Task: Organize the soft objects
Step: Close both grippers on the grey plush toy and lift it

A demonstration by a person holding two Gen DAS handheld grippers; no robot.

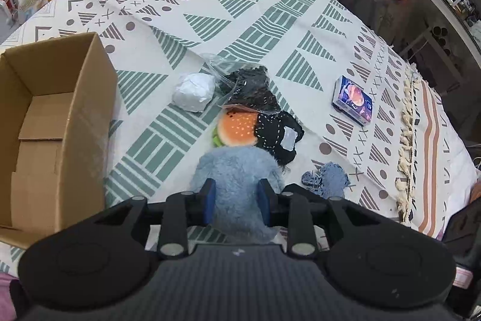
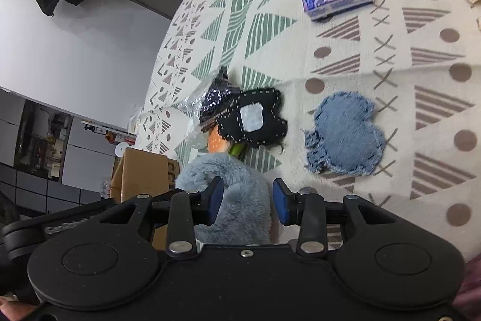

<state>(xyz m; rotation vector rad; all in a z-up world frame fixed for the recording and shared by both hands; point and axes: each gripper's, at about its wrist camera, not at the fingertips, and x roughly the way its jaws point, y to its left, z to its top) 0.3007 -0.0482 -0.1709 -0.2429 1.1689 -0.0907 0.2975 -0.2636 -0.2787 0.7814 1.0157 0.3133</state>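
Patterned blanket [image 1: 270,5] holds everything. Empty cardboard box [image 1: 54,122] sits left of left gripper [image 1: 237,197], clenched on blue fluffy plush [image 1: 237,170]. Right gripper [image 2: 248,200] is released, jaws straddling same plush, left finger touching. Denim patch [image 2: 345,134] lies just ahead-right.

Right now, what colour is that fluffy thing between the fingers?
The fluffy plush is pale blue-grey, clearest in the left wrist view.

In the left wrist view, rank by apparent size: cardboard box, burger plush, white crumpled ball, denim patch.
1. Brown cardboard box
2. White crumpled ball and orange burger plush: look alike
3. Frayed blue denim patch
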